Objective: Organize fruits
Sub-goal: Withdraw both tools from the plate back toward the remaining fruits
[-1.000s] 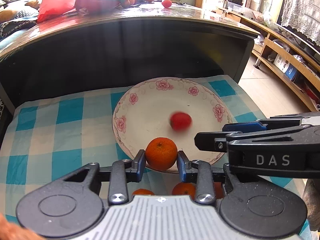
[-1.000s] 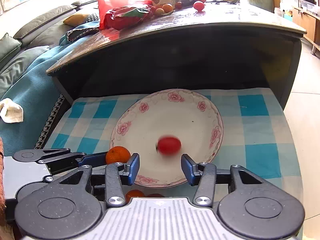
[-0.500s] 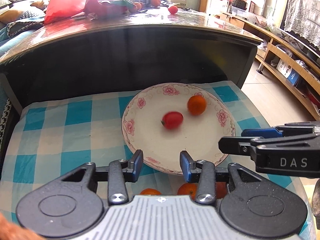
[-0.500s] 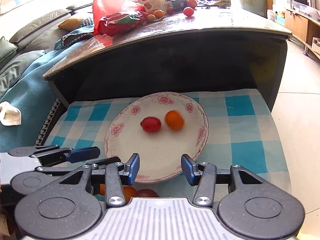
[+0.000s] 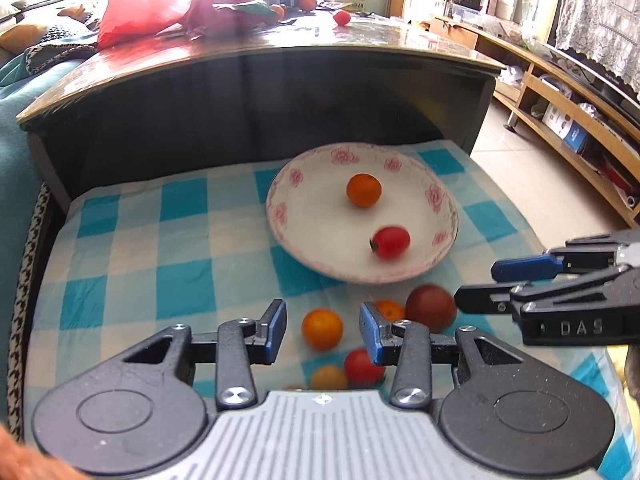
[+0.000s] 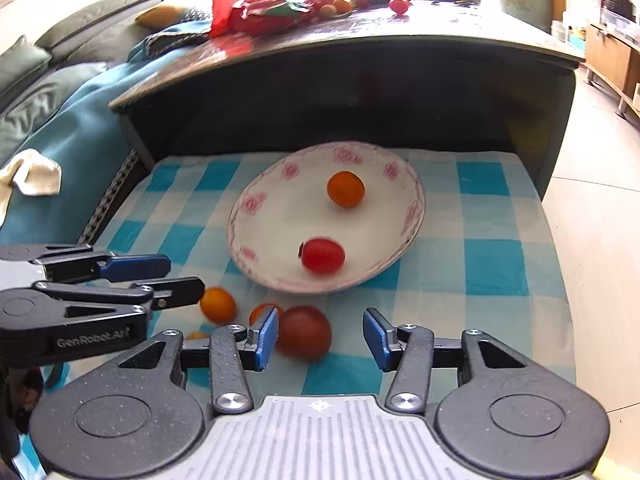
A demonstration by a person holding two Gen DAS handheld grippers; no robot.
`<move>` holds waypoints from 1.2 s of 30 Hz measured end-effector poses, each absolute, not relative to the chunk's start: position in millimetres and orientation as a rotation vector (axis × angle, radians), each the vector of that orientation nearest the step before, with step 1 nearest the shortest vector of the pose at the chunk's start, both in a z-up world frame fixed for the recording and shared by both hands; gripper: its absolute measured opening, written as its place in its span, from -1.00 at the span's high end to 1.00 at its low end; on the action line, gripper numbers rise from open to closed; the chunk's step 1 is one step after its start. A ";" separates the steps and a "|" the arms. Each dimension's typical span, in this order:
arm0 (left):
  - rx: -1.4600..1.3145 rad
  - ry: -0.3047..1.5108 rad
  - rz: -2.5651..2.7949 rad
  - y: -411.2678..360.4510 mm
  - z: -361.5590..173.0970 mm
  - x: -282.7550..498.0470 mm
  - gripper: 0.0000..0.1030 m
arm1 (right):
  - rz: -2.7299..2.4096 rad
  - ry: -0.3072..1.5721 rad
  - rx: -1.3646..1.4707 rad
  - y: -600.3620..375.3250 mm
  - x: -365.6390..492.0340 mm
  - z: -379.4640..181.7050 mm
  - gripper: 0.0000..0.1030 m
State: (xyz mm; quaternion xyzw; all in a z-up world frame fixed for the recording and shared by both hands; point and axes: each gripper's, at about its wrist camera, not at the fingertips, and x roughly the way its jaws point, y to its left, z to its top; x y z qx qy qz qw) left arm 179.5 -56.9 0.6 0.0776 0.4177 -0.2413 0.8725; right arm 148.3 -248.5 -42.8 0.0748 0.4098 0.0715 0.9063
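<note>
Blue-and-white checked cloth (image 5: 132, 248) covers the low surface; dark table (image 5: 280, 92) rises behind its far edge. Your left gripper (image 5: 322, 326) has jaws part open, gripping nothing. One small orange (image 5: 322, 329) sits on the cloth in the gap between its blue pads, touching neither. Just below, near the cloth's near edge: a yellowish fruit (image 5: 328, 377) and a cherry tomato (image 5: 362, 367), partly hidden by the gripper body. Another orange (image 5: 390, 309) peeks behind the right pad, with a dark red round fruit (image 5: 431, 307) beside it. Flowered plate (image 5: 280, 216) lies mid-cloth toward the far edge, holding an orange (image 5: 363, 190) and a red tomato (image 5: 390, 242), apart. Your right gripper (image 6: 320, 338) is also part open and empty; the dark red fruit lies just beside its left pad.
</note>
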 end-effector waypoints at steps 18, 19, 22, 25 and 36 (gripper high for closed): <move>0.272 0.934 -0.516 -27.5 -41.2 149.4 0.05 | 0.200 0.894 0.036 -227.1 148.0 -57.7 0.03; 0.274 0.933 -0.519 -28.2 -42.5 151.0 0.05 | 0.203 0.896 0.033 -226.5 148.8 -58.9 0.03; 0.285 0.932 -0.521 -30.5 -47.1 154.7 0.05 | 0.209 0.901 0.027 -226.0 151.7 -61.9 0.03; 0.294 0.929 -0.529 -33.5 -51.0 156.5 0.05 | 0.218 0.897 0.031 -226.6 154.3 -63.8 0.03; 0.315 0.915 -0.548 -41.5 -55.5 156.3 0.06 | 0.220 0.915 0.014 -222.2 167.2 -76.8 0.13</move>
